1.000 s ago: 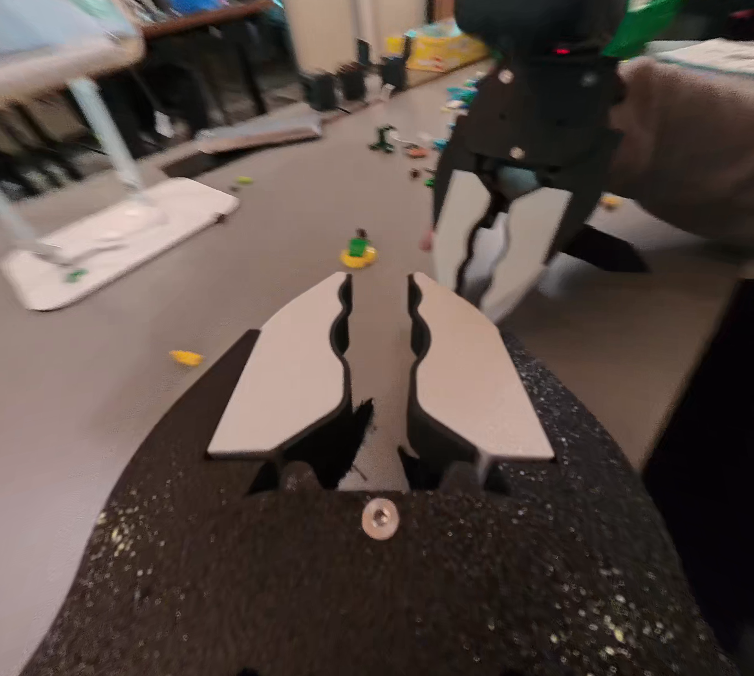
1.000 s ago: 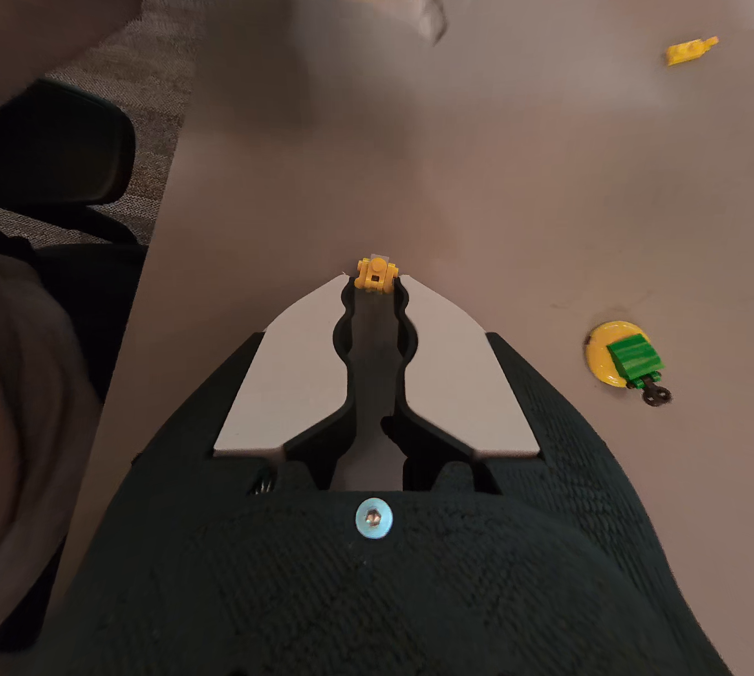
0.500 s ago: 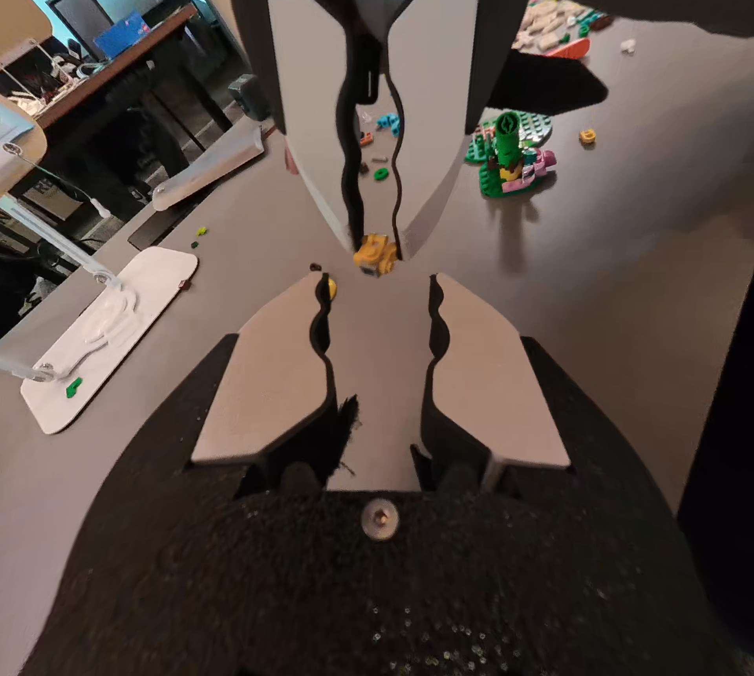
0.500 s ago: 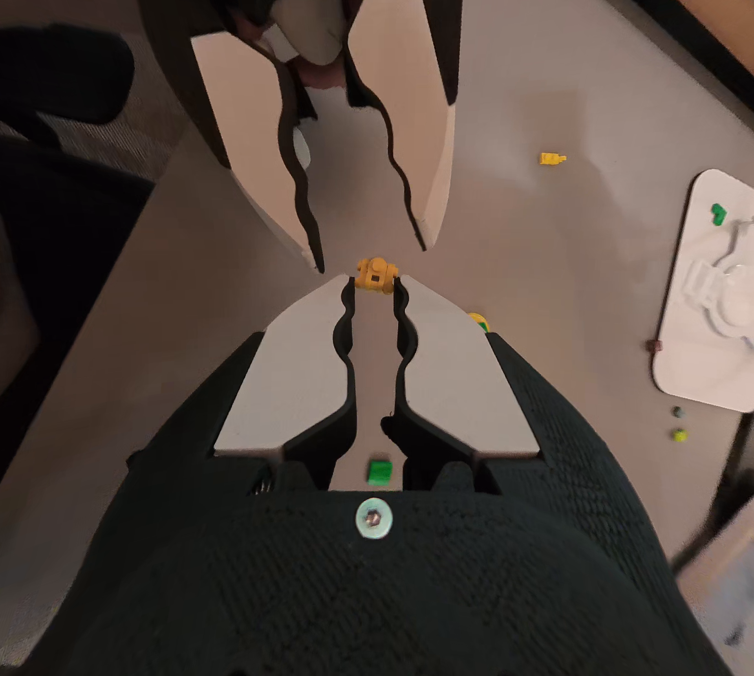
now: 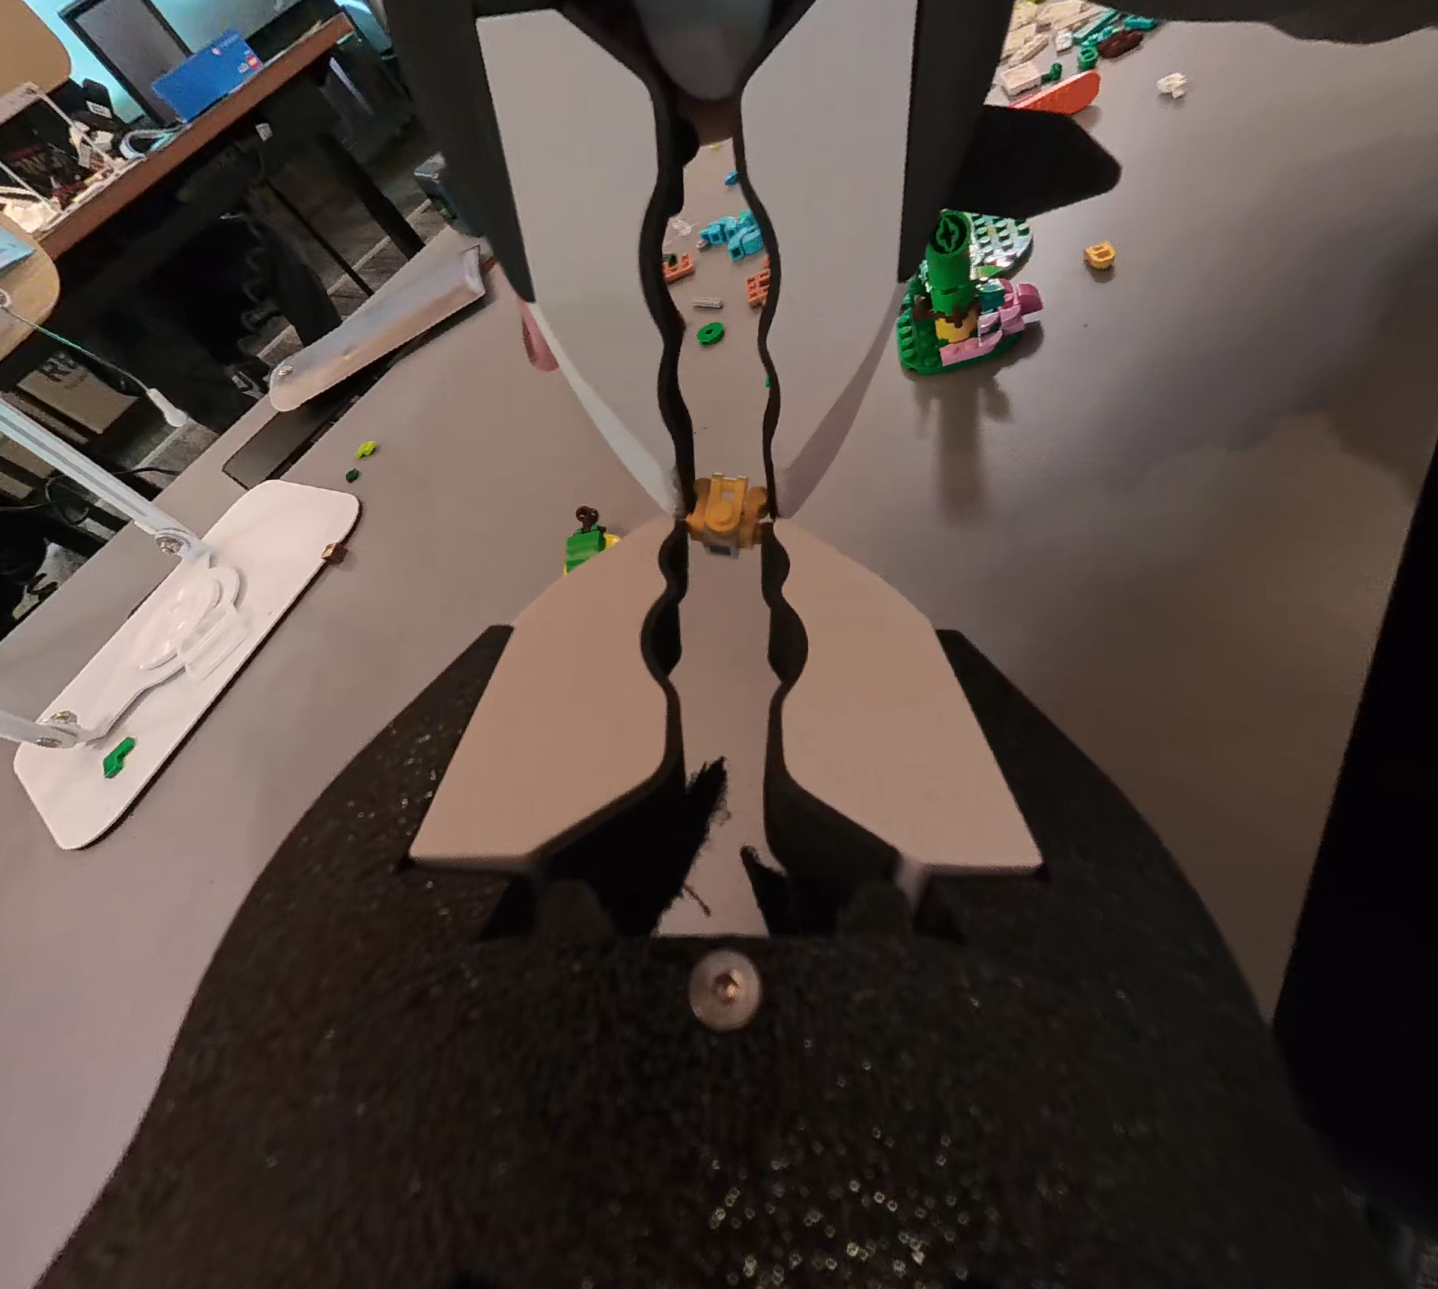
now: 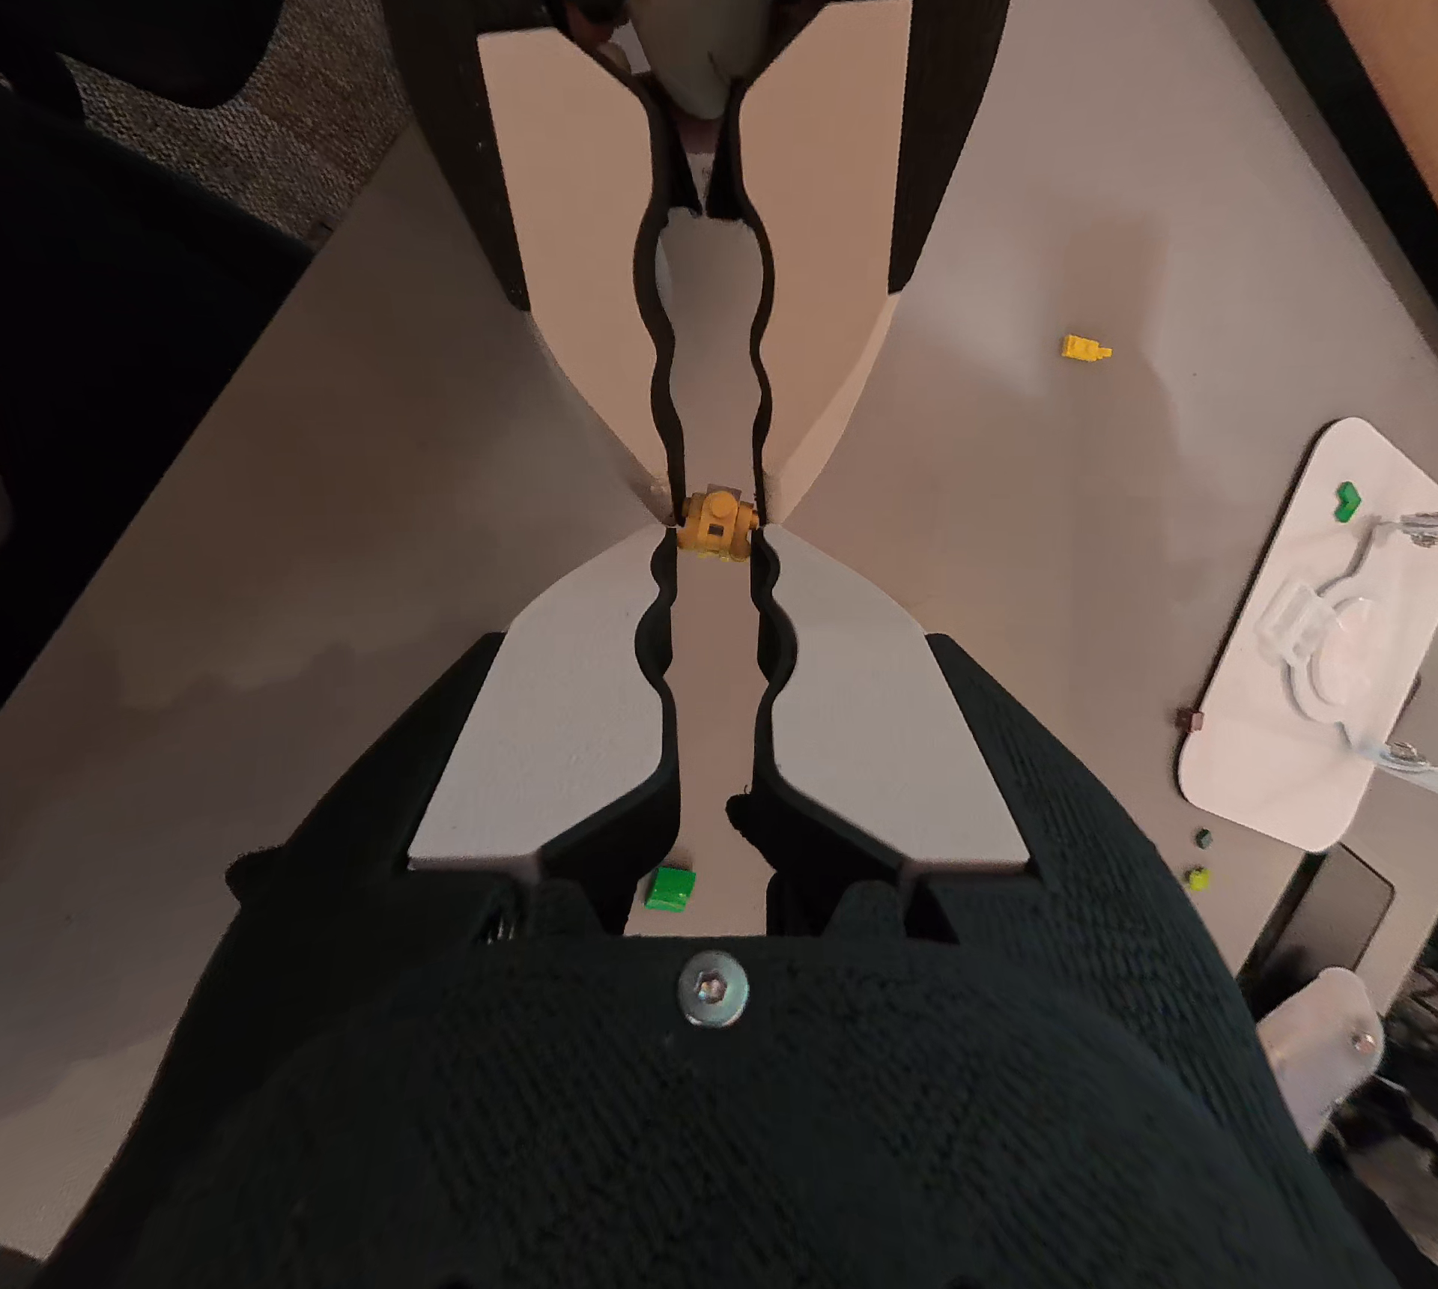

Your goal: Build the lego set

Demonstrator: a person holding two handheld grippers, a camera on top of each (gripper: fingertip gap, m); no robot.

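A small yellow lego piece is held in the air above the grey table, also seen in the right wrist view. My right gripper is shut on it. My left gripper faces it tip to tip, and its fingertips close on the same piece from the other side. A partly built green and pink model stands farther back on the right. A small green-and-yellow assembly lies on the table just left of the grippers.
A white stand base sits at the left, with a green piece on it. Loose bricks lie at the back. A small yellow piece lies on the table. A green brick shows below my right fingers. Only a small space, under 4 cm, lies between the two pairs of fingers.
My left gripper has moved up to the yellow piece and narrowed its fingers onto it. The right gripper keeps its hold on the piece.
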